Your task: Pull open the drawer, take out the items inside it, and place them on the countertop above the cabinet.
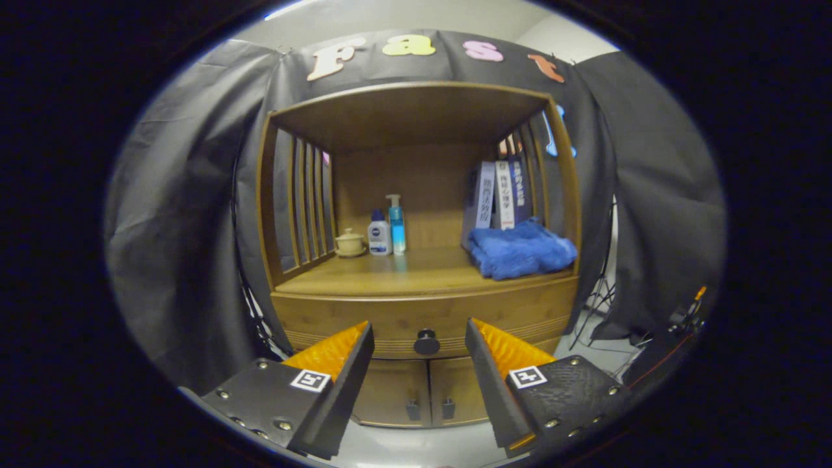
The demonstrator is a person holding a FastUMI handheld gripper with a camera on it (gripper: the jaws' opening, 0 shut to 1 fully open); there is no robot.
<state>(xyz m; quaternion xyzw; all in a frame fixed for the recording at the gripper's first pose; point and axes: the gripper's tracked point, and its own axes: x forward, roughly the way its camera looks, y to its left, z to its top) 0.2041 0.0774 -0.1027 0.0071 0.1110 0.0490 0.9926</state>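
The drawer (426,318) of the wooden cabinet (416,130) was seen closed, its front flush beneath the surface (416,270), and its round dark knob (426,342) was taken as the landmark. The items inside the drawer could not be seen.

Left of the knob and above it, at the back of the surface beside the slatted side wall, a small lidded cup on a saucer (350,242) was placed. Just right of the cup, still left of the knob, a white bottle with a dark cap (379,234) stood upright, and close beside it a taller blue pump bottle (396,224) was set, also upright.

The claw (420,341) was held wide apart, nothing being gripped. One finger (338,364) lay left of the knob and the other right of it, so that the knob was framed in the gap between the tips. Whether the knob was touched could not be told; it appeared a little beyond the tips.

Below the knob, two cupboard doors (426,393) with small handles were shut.

Right of the knob and above it, a folded blue towel (520,250) was laid on the surface, and behind it several books (500,195) were stood upright against the slatted right wall.
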